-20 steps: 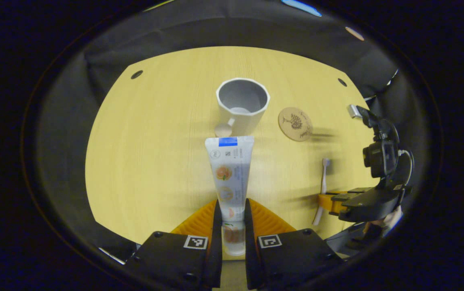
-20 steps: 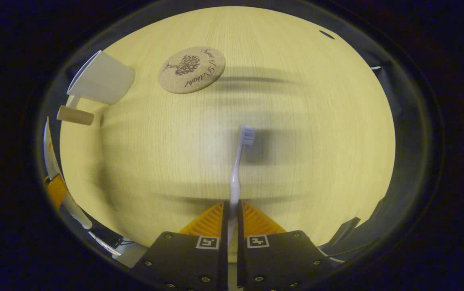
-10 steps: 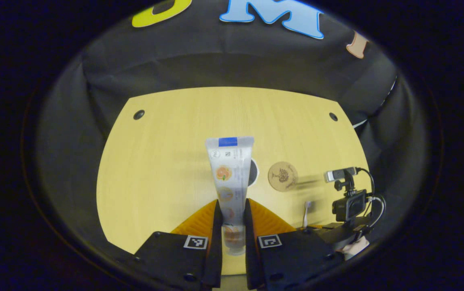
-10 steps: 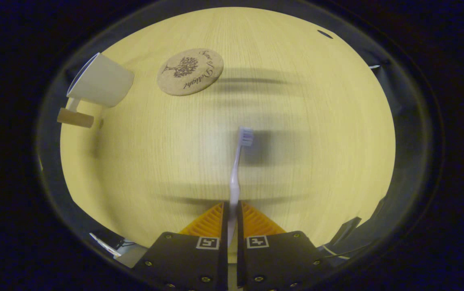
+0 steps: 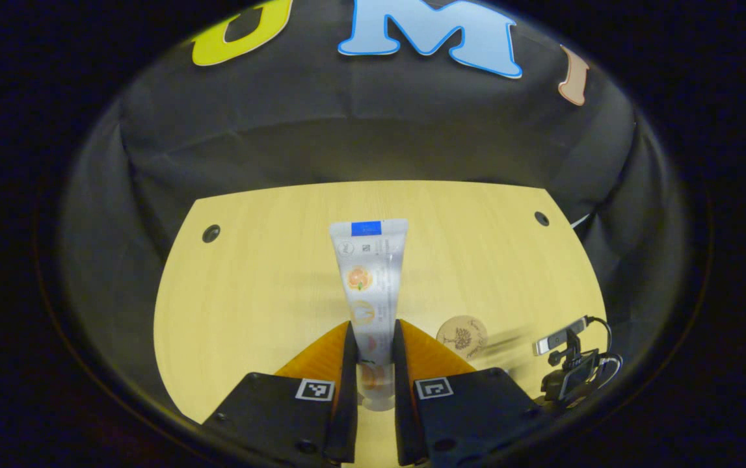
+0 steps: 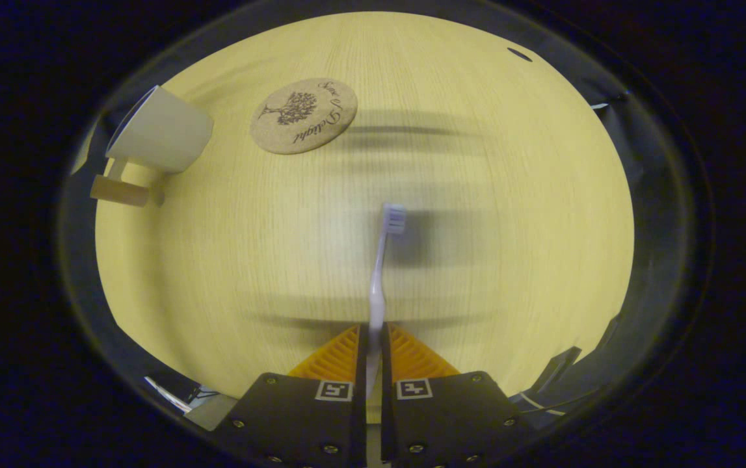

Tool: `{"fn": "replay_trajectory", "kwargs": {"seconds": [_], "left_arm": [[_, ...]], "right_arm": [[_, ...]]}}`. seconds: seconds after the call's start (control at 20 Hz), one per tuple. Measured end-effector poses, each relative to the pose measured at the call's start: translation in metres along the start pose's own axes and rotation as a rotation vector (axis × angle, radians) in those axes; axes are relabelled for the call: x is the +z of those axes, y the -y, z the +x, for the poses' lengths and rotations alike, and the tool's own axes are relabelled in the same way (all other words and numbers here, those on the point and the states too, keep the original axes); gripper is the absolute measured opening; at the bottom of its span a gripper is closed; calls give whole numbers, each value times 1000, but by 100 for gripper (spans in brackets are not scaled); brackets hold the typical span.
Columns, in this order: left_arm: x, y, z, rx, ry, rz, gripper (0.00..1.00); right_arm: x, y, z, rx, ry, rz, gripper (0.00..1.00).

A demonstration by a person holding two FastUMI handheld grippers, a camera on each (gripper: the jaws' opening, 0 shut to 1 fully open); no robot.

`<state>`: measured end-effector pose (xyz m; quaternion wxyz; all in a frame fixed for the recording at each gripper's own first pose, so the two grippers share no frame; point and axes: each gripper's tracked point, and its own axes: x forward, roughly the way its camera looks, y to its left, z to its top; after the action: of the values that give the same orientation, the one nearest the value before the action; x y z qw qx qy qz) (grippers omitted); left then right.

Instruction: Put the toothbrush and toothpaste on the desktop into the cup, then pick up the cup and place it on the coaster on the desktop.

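The left gripper [image 5: 371, 364] clamps the toothpaste [image 5: 369, 279] by its lower end, tube pointing forward, ready to drop in. The right gripper [image 6: 373, 354] pinches the toothbrush [image 6: 382, 266] handle — bristles forward. The cup [image 6: 159, 132] stands on the desk [image 6: 490, 214], beside the coaster [image 6: 303, 115].

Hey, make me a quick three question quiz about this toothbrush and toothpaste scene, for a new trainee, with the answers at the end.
1. True or false: the cup already stands on the coaster.
2. What does the left tool hold? A) toothbrush B) toothpaste C) cup
3. Fill in: the right tool is shut on the ____.

Key:
1. False. The cup stands on the desktop, apart from the coaster.
2. B. Both fingers press on the toothpaste.
3. The toothbrush, with its bristle end pointing away from the tool.
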<state>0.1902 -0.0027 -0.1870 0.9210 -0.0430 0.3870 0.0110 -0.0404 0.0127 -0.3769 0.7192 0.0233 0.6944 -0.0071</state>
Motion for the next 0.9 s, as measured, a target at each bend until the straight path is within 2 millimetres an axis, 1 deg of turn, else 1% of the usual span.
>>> {"fn": "replay_trajectory", "kwargs": {"seconds": [0.05,0.1,0.2,0.3,0.4,0.45,0.55,0.65,0.7,0.9], "left_arm": [[2,1,5,-9,19,-3,29],[6,1,10,-8,43,1,33],[12,-1,20,-4,105,28,31],[13,4,26,-20,166,52,31],[8,8,31,-20,202,71,31],[5,9,34,-13,215,77,29],[-1,10,38,-8,236,84,32],[-7,11,43,4,269,103,33],[-11,11,46,19,287,116,29],[-28,10,57,70,327,155,32]], "right_arm": [[0,0,0,-1,-2,1,10],[0,0,0,-1,-3,1,10],[0,0,0,-2,-4,2,10],[0,0,0,-3,-6,2,10],[-1,0,0,-2,-9,2,10],[-1,0,0,-2,-10,3,10],[-1,0,0,1,-12,4,10],[-1,1,-1,4,-16,5,10],[-1,1,0,7,-18,5,10],[-2,2,0,24,-31,26,10]]}}
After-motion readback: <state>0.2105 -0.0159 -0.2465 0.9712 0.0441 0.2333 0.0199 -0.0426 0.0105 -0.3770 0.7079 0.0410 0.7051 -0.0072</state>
